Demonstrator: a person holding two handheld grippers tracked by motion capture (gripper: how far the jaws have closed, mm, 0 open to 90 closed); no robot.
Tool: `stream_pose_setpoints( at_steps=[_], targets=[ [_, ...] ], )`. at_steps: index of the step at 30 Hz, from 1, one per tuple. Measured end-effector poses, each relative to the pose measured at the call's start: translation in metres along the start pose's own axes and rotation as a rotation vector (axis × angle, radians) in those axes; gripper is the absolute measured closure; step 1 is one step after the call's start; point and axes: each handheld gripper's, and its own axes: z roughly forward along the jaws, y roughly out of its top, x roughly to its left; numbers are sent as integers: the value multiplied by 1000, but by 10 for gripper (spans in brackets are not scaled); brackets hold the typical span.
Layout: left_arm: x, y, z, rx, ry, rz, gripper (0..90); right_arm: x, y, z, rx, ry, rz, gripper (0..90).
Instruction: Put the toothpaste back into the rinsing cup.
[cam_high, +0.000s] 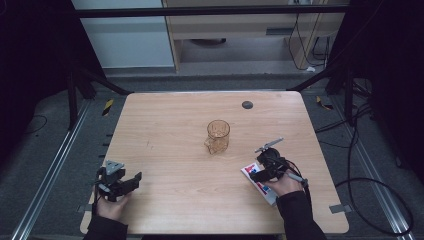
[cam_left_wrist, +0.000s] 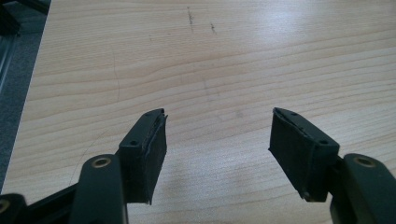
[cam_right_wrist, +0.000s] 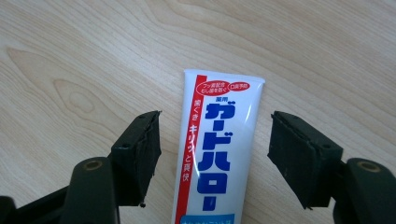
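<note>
We hold our right tongs (cam_right_wrist: 215, 156) wide astride the toothpaste tube (cam_right_wrist: 217, 154), lower centre of the right gripper view, nothing gripped yet. Left tongs (cam_left_wrist: 217, 149) gape wide over bare counter (cam_left_wrist: 224, 56). The amber glass mug (cam_high: 218, 136) waits mid-frame. The tube's cap end is cut off.

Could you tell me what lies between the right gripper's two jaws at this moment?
A white toothpaste tube with blue and red lettering lies flat on the table between the open jaws of the right gripper, untouched by either, in the right gripper view.
</note>
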Motion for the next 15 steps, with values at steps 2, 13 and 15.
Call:
stream_pose_setpoints(
  at_steps=[2,13,15],
  targets=[
    [0,0,0,0,0,2,353,0,0,3,9,-3,-2,343],
    [0,0,0,2,1,3,351,-2,-4,17,48,4,-2,345],
    [0,0,0,3,1,4,351,-2,-5,19,54,2,3,341]
  ],
)
